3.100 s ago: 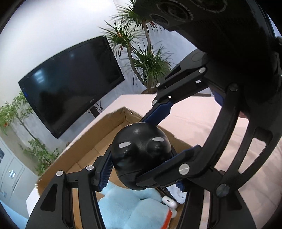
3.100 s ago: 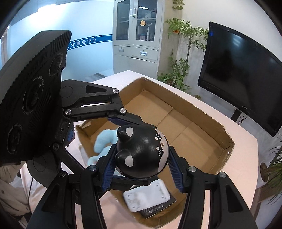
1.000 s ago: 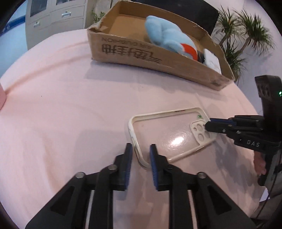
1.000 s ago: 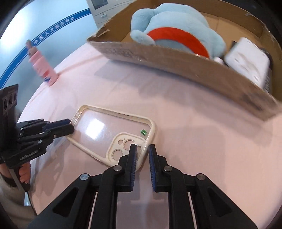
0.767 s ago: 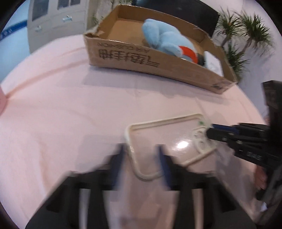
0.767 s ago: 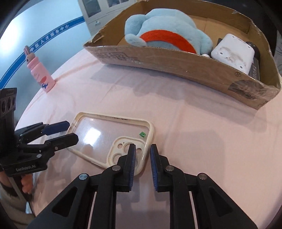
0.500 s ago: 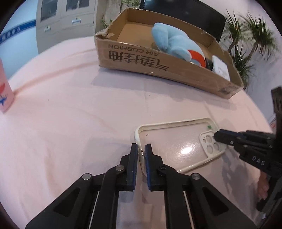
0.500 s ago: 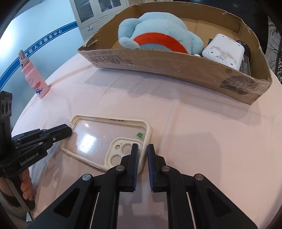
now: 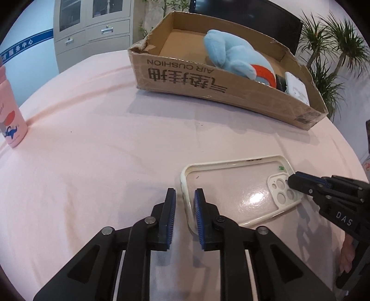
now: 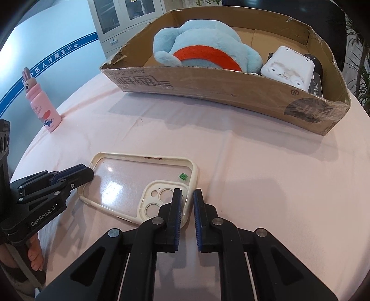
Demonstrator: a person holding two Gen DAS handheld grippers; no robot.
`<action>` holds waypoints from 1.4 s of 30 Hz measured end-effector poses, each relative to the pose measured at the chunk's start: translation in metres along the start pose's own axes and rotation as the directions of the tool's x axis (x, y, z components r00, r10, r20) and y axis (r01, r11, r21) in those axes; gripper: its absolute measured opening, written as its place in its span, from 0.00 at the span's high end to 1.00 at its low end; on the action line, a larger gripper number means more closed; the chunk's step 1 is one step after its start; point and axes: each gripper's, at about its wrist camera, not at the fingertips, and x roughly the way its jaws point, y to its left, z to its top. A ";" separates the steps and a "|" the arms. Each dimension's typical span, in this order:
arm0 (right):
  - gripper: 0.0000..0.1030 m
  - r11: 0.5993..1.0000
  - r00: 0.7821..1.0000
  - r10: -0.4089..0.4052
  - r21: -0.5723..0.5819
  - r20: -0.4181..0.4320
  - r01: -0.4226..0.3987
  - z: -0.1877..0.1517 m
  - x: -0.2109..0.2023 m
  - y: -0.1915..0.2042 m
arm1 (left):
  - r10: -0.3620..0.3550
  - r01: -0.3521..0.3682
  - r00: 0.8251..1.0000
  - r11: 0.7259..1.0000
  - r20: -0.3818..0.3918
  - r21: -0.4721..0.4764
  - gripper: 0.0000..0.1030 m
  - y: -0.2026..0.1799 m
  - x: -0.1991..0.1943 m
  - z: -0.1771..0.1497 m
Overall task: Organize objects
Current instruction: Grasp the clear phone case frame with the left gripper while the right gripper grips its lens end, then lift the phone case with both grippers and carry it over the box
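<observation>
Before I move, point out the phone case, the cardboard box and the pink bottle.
phone case (image 10: 129,183): right wrist view, on its clear back panel.
cardboard box (image 10: 208,89): right wrist view, on its near outer wall.
pink bottle (image 10: 44,111): right wrist view, on its body.

One clear phone case (image 9: 240,189) with a cream rim on the pink tablecloth (image 9: 104,162); one cardboard box (image 10: 208,85) holding one blue plush toy (image 10: 203,44) with a red band, one white device (image 10: 286,67), and one dark object (image 10: 315,67) only partly visible behind it; one pink bottle (image 10: 42,106) with a rabbit-shaped cap; two grippers, the left gripper (image 9: 184,208) and the right gripper (image 10: 185,207), each with two blue-padded fingers; one grey cabinet (image 9: 92,30); one dark screen (image 9: 254,16); potted palms (image 9: 328,48) at the right, count unclear.
</observation>
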 end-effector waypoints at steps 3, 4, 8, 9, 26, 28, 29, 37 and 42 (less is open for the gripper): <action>0.92 1.000 1.000 -0.005 -0.011 0.007 0.005 -0.001 -0.001 0.001 | -0.001 0.001 1.000 1.000 0.001 -0.004 0.85 0.001 0.000 0.000; 0.92 1.000 1.000 -0.007 -0.013 0.010 0.007 -0.002 -0.001 0.002 | 0.001 -0.001 1.000 1.000 0.001 -0.002 0.85 0.000 0.000 -0.001; 0.88 1.000 1.000 -0.001 -0.018 0.020 0.001 -0.003 -0.001 0.003 | -0.030 0.030 1.000 0.999 -0.006 0.026 0.55 -0.005 0.000 -0.001; 0.86 1.000 1.000 0.005 -0.022 0.023 -0.005 -0.004 -0.001 0.004 | -0.050 0.051 0.999 0.998 -0.013 0.046 0.30 -0.011 0.000 -0.003; 0.89 0.998 0.998 -0.043 -0.034 0.036 0.044 -0.007 -0.004 0.006 | 0.015 -0.014 1.000 0.997 0.012 -0.079 0.76 0.007 -0.009 -0.010; 0.92 0.999 0.999 -0.026 -0.036 0.035 0.028 -0.008 -0.004 0.005 | -0.003 0.004 1.000 0.997 0.012 -0.075 0.82 0.008 -0.009 -0.011; 0.93 0.999 0.999 -0.024 -0.037 0.034 0.025 -0.008 -0.004 0.005 | -0.008 0.009 1.000 0.998 0.007 -0.059 0.88 0.005 -0.008 -0.011; 0.93 0.998 0.999 -0.037 -0.042 0.033 0.038 -0.007 -0.004 0.006 | 0.017 -0.017 1.000 1.000 0.000 0.005 0.80 -0.012 -0.005 -0.011; 0.93 0.998 0.998 -0.045 -0.044 0.036 0.047 -0.009 -0.005 0.007 | 0.027 -0.027 1.000 1.000 0.002 -0.014 0.86 -0.012 -0.006 -0.011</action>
